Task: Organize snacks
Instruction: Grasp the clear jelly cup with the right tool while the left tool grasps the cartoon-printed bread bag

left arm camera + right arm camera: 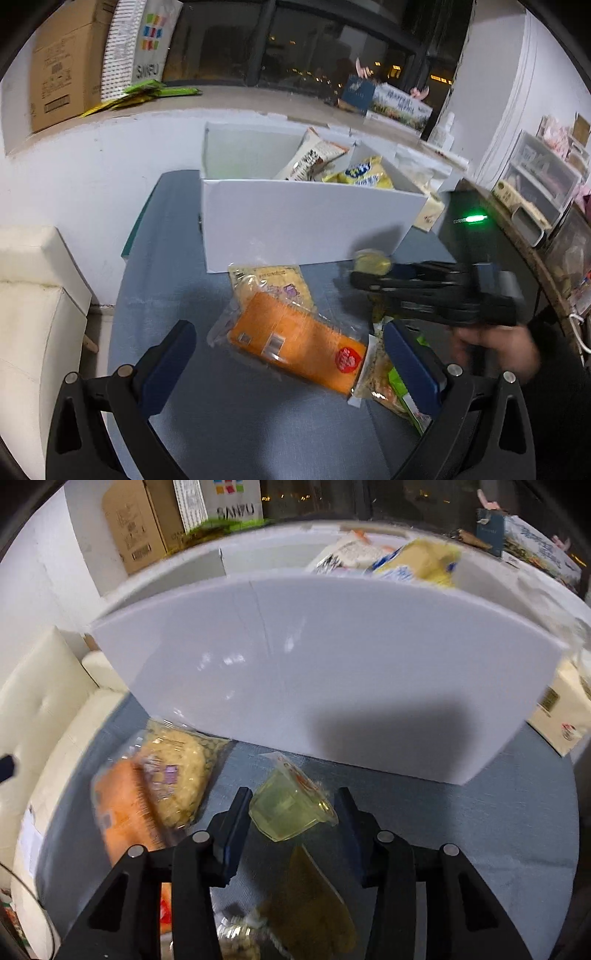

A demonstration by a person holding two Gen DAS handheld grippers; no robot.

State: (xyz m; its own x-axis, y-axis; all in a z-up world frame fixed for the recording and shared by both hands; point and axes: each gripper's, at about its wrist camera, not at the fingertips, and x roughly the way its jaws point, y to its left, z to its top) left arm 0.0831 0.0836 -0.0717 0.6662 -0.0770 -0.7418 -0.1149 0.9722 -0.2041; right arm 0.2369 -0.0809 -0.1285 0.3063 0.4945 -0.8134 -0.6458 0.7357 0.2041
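Note:
A white box [303,218] on the blue-grey table [177,295] holds a brown-and-white packet [314,155] and a yellow bag [364,175]. An orange snack pack [295,341] lies in front of it, over a pale yellow pack [277,277]. My left gripper [288,350] is open, its fingers either side of the orange pack. My right gripper [293,812] is shut on a yellow-green jelly cup [291,808] and holds it above the table before the box [332,672]; the cup [371,260] also shows in the left wrist view.
A mixed-snack bag [384,384] lies by my left gripper's right finger. A dark yellow packet [310,904] lies under my right gripper. A cream box [565,712] stands right of the white box. A white sofa [33,295] is on the left.

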